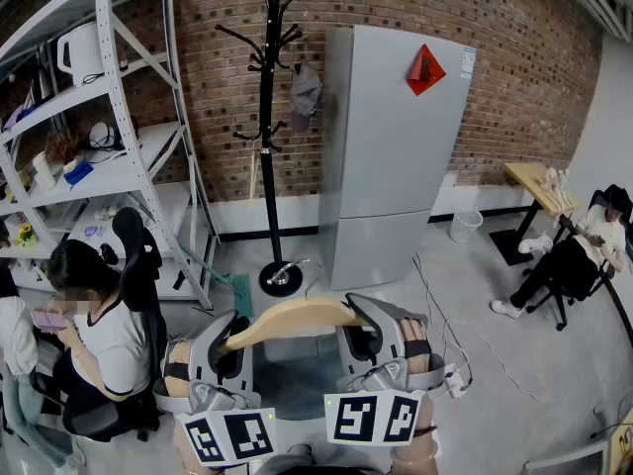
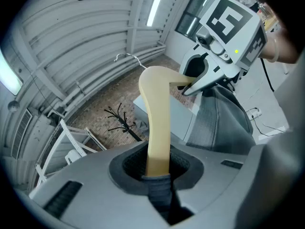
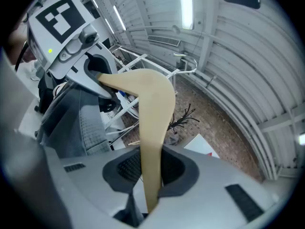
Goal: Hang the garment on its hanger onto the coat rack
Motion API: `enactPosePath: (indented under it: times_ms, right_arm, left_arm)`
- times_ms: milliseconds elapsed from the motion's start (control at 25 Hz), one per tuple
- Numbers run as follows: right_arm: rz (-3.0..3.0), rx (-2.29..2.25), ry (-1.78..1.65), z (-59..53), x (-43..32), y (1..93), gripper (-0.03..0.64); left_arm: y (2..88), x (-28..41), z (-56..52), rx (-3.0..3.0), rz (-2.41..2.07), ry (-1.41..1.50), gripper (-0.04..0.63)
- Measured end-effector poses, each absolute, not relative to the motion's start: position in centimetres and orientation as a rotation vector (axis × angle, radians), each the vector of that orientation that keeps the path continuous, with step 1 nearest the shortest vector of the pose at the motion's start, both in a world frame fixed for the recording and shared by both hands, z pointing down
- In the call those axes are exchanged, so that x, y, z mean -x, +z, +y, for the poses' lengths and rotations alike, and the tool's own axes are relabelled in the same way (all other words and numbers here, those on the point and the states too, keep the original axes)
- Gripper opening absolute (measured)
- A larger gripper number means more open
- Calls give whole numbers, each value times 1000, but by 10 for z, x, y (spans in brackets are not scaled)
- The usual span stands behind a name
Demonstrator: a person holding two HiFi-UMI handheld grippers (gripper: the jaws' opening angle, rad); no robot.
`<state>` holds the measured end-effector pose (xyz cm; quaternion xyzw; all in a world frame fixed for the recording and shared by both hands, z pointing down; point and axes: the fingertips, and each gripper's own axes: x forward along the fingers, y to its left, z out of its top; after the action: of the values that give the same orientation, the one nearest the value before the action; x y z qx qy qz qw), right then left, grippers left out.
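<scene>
My left claw (image 1: 229,339) and right claw (image 1: 368,330) each clamp one end of the wooden hanger (image 1: 297,317), lower centre; the grey garment (image 1: 297,376) hangs beneath it. The coat rack (image 1: 269,137) stands upper centre.

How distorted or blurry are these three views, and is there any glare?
Head view: sharp, evenly lit, shelving bowed at the edge. Left gripper view: heavy fisheye, dark corners, ceiling light blown out, hanger sharp. Right gripper view: same fisheye, glaring light strip.
</scene>
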<state>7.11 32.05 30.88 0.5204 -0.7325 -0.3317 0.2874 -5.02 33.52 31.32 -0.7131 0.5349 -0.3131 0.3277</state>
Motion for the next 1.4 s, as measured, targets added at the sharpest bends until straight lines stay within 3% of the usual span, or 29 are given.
enactPosePath:
  times_ms: [1400]
  right_arm:
    - [-2038,-1275,-870,249,-92,327,78]
  left_arm:
    - [331,25,268,1847,1465,-887,61]
